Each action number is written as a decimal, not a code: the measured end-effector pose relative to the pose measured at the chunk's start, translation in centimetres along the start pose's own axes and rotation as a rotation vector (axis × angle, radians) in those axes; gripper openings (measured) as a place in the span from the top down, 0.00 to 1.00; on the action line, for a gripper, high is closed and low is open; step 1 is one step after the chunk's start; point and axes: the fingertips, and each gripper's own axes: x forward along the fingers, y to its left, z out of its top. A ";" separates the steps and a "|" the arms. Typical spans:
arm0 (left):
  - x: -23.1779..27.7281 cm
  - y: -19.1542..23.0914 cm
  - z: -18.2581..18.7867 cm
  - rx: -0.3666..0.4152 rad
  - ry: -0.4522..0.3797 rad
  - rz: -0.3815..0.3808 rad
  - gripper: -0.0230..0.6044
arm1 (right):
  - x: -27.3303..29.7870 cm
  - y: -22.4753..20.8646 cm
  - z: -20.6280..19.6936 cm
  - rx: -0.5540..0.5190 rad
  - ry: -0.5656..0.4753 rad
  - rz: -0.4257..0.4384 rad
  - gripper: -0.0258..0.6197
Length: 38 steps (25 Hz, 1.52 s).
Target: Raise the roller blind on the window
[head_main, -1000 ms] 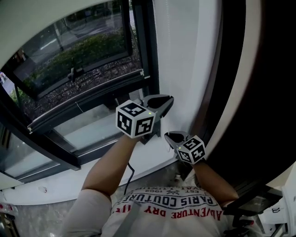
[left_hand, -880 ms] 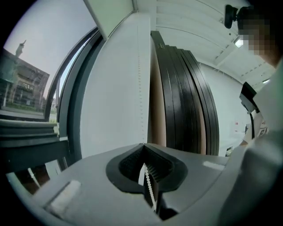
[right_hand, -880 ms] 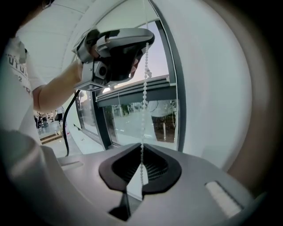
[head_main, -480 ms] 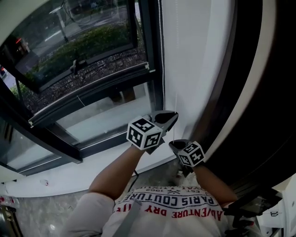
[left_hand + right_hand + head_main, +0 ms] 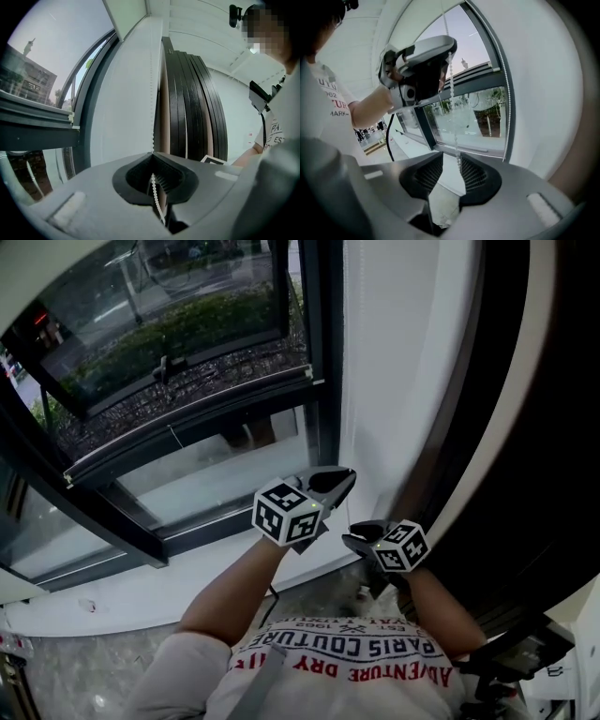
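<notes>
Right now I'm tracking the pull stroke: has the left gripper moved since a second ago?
Yes: the left gripper has dropped lower, further below the window rail.

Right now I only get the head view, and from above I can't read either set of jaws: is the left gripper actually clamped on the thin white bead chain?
Observer: Yes. The left gripper is shut on the thin white bead chain, which runs straight up from its jaws.
Operator: And the right one?
Observer: The right gripper has just been opening; the chain hangs between its parted jaws, not pinched.
</notes>
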 end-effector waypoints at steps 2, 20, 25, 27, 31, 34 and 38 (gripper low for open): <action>-1.3 -0.5 0.1 0.004 -0.007 0.002 0.96 | -1.5 1.2 1.5 -0.006 -0.011 -0.008 0.76; -3.5 -6.4 0.2 0.064 0.015 -0.070 0.96 | -17.6 8.2 30.6 -0.219 -0.561 -0.053 0.80; -2.8 -6.6 -0.1 0.069 0.034 -0.077 0.96 | -18.0 7.7 31.3 -0.220 -0.594 -0.059 0.93; -2.8 -6.5 -0.3 0.071 0.041 -0.078 0.96 | -17.9 7.6 31.1 -0.231 -0.585 -0.065 0.94; -2.7 -6.4 -0.3 0.071 0.039 -0.076 0.96 | -17.8 7.4 31.1 -0.258 -0.565 -0.096 0.95; -2.4 -6.2 -0.3 0.070 0.034 -0.074 0.96 | -17.8 7.3 31.1 -0.261 -0.574 -0.098 0.95; -1.9 -5.7 -0.8 0.059 0.043 -0.081 0.96 | -17.6 6.7 30.7 -0.259 -0.572 -0.122 0.95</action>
